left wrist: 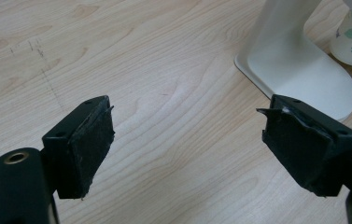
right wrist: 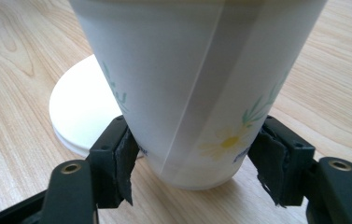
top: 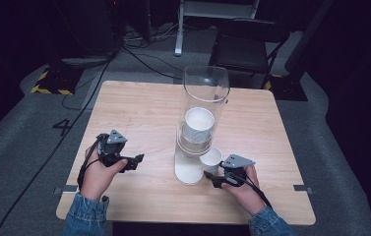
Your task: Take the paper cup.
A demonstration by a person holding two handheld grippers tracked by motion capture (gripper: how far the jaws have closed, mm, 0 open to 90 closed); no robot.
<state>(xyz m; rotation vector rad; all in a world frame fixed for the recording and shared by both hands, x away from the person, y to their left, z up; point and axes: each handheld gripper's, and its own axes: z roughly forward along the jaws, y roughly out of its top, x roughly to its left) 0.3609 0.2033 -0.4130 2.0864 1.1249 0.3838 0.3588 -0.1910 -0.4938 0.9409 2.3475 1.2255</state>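
Paper cup: white flower-printed paper cup (right wrist: 201,88) beside the white dispenser base (right wrist: 82,116) on the wooden counter (top: 143,113).
Right hand-held gripper (right wrist: 194,158): clamped low on cup; draw away level.
Left hand-held gripper (left wrist: 187,140): jaws apart, empty.

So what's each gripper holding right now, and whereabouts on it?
The right gripper clamps the flowered paper cup by its lower wall, near the base. The left gripper is open and holds nothing.

A black folding chair (top: 244,46) and trailing floor cables (top: 139,54) sit beyond the wooden table (top: 139,113).
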